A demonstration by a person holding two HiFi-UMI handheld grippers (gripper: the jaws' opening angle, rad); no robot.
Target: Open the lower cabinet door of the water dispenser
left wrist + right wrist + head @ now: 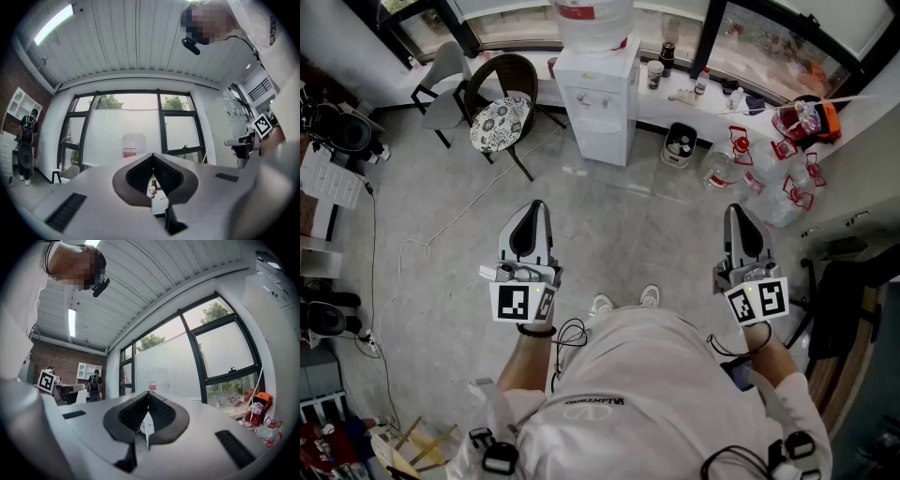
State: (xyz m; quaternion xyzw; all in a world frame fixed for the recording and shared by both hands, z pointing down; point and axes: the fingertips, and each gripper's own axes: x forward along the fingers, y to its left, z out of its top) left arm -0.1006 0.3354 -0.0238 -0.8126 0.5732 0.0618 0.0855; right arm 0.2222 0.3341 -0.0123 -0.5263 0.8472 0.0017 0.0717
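White plastic water dispenser (598,94) at 12 o'clock, lower door (602,142) unopened; we stand well off, left gripper (535,206), right gripper (737,210) closed, empty

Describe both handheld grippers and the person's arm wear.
Both the left gripper and right gripper are pale grey tapered shells with black textured pads, each carrying a white cube printed with black square markers. Black cables trail from both. The person wears a white T-shirt and a black wristband.
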